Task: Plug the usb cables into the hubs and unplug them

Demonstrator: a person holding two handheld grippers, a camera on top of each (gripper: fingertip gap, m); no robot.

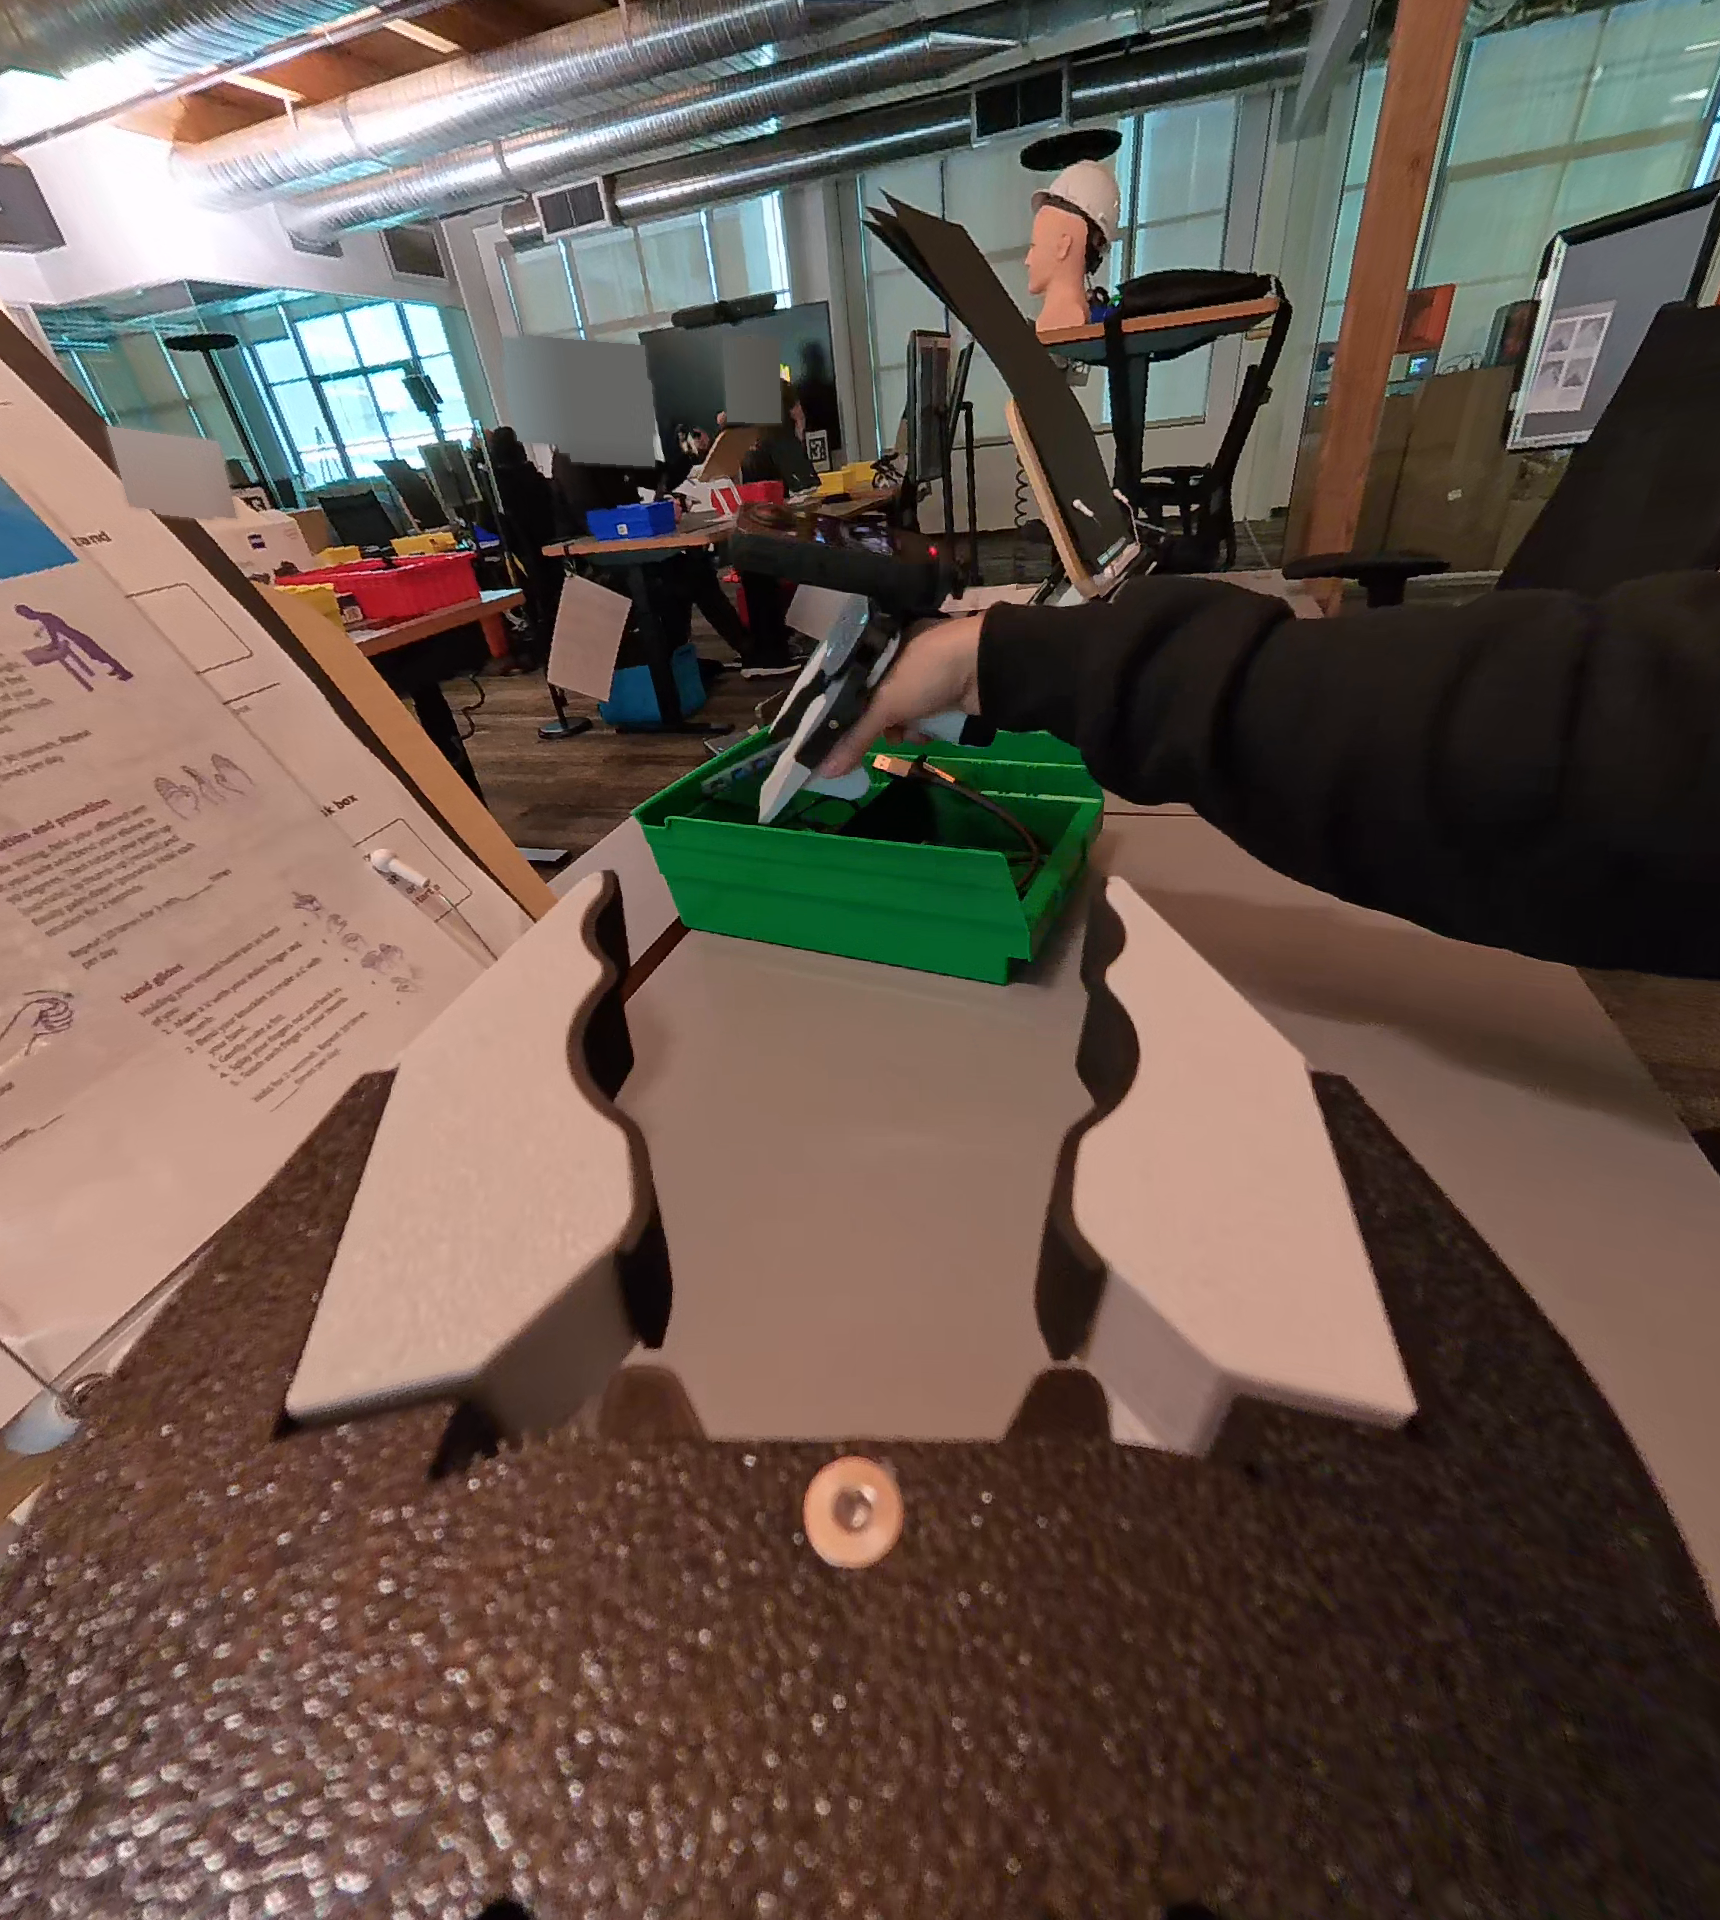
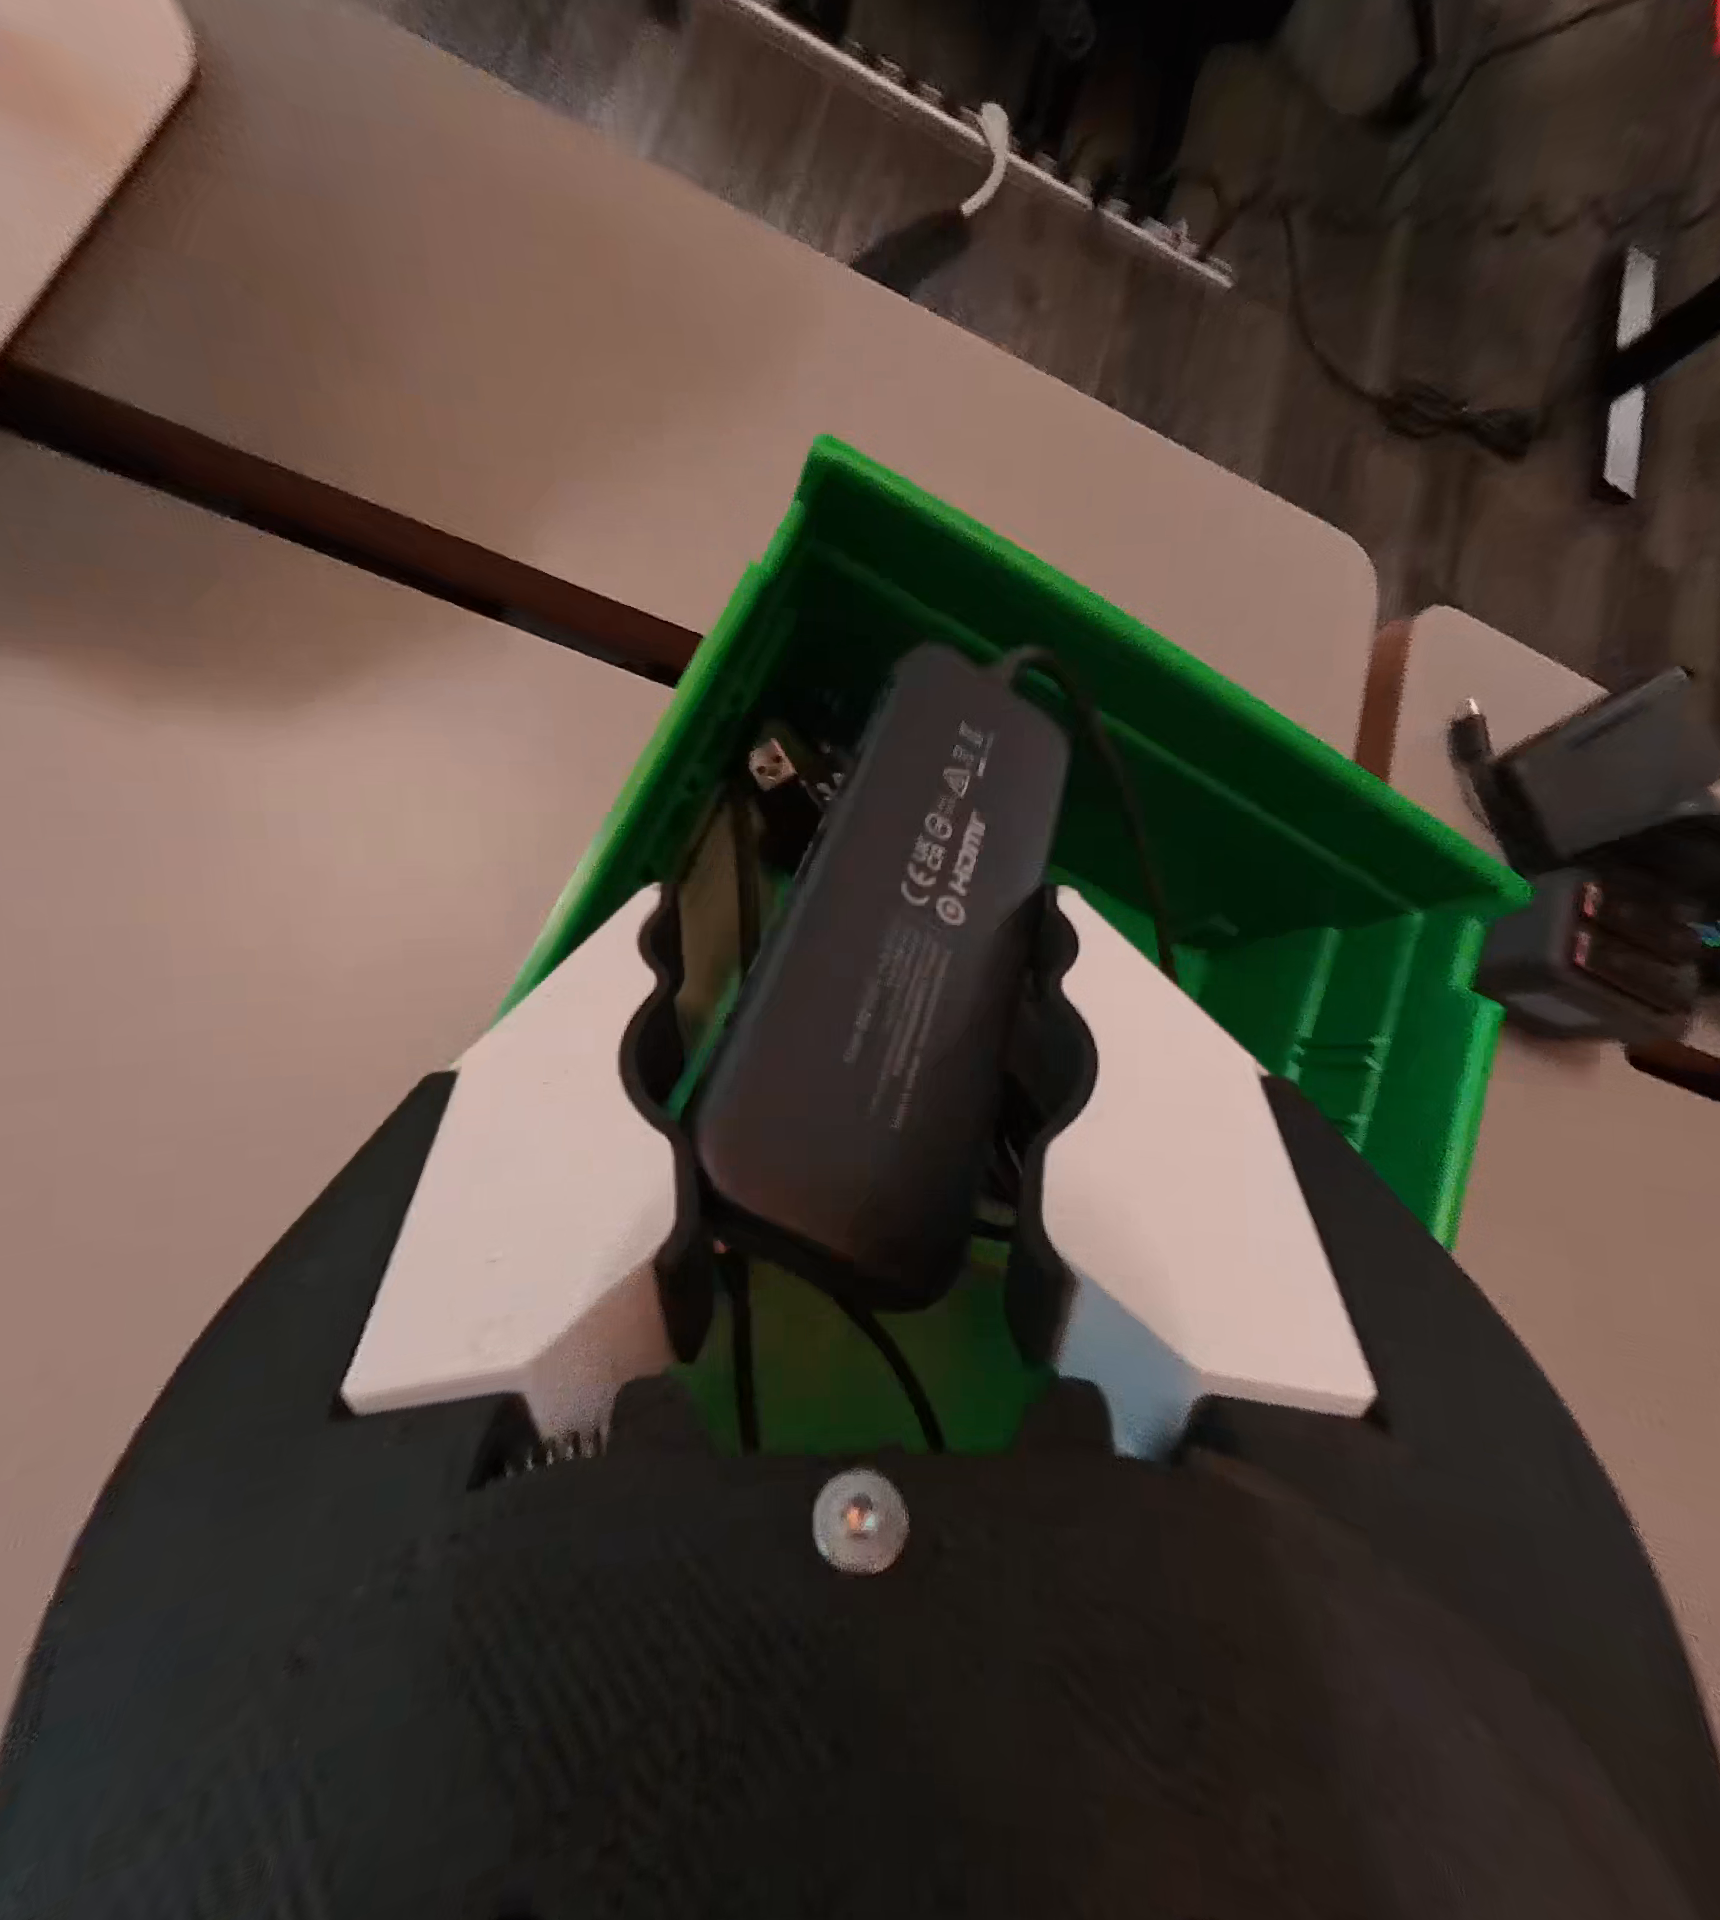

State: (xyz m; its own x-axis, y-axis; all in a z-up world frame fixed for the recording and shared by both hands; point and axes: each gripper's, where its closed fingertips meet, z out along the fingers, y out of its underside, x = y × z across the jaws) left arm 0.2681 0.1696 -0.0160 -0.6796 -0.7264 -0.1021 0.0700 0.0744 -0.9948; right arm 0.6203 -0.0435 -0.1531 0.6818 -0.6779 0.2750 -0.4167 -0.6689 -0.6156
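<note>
A dark hub, printed underside up, sits clamped between the right gripper fingers, which have closed onto its long sides over a green bin at about 12 o'clock. Only the right wrist view shows this grip, along with one loose USB plug in the bin at the hub's 10 o'clock and thin black cables trailing beneath. The left wrist view shows instead the left gripper spread wide and empty over a grey table, with the bin at 12 o'clock. There, a second, pale hub and one gold-tipped plug show in the bin, beside a sleeved arm reaching in from 3 o'clock.
</note>
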